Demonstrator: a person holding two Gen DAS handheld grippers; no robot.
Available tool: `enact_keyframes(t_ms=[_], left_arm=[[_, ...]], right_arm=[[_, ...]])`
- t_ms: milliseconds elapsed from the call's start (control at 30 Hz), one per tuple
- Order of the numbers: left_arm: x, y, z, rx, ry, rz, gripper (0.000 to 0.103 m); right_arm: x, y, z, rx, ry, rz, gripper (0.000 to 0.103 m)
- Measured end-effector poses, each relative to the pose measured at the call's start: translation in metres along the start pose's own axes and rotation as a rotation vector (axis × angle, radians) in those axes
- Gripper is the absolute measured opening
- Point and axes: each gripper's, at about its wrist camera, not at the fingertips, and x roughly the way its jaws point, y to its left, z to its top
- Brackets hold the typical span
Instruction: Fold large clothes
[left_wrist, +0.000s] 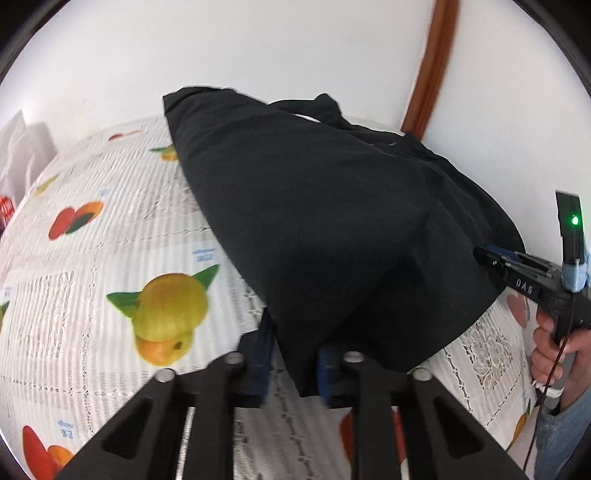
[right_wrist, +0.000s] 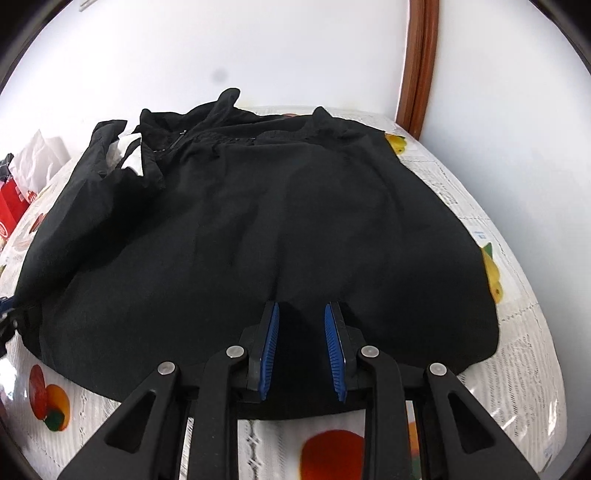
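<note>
"DAS" in white letters on the body of the right hand-held gripper (left_wrist: 526, 286), at 3 o'clock in the left wrist view. Small blue print on the tablecloth (left_wrist: 205, 254) is too blurred to read. Red box (right_wrist: 11, 206), 9 o'clock, has a white logo, illegible.

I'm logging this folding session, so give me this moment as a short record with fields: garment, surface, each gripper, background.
garment: black garment, spread over the table, one corner lifted
surface: fruit-print tablecloth
left gripper: jaws apart, garment corner hanging between the blue pads
right gripper: open, over the garment's near hem
background: white wall, brown wooden frame
</note>
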Motion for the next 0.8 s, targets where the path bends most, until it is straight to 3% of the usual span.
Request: enact_keyframes(t_ms=[333,633,733,800], left_arm=[[-0.021,0.045,-0.007,-0.057,-0.032,0.032,0.009],[-0.053,0.127,-0.032,-0.176,-0.038,0.11,0.01],[-0.058,0.142,-0.04,-0.195,-0.033,0.11,0.015],[-0.062,0.146,-0.047,-0.194,-0.037,0.084,0.017]], right_arm=[[0.006,0.041,0.006,-0.032,0.011,0.044,0.024],[0.011,0.127,0.017,-0.168,0.023,0.154,0.023],[0.01,0.141,0.029,-0.168,0.052,0.229,0.023],[-0.004,0.145,0.036,-0.166,0.024,0.282,0.027]])
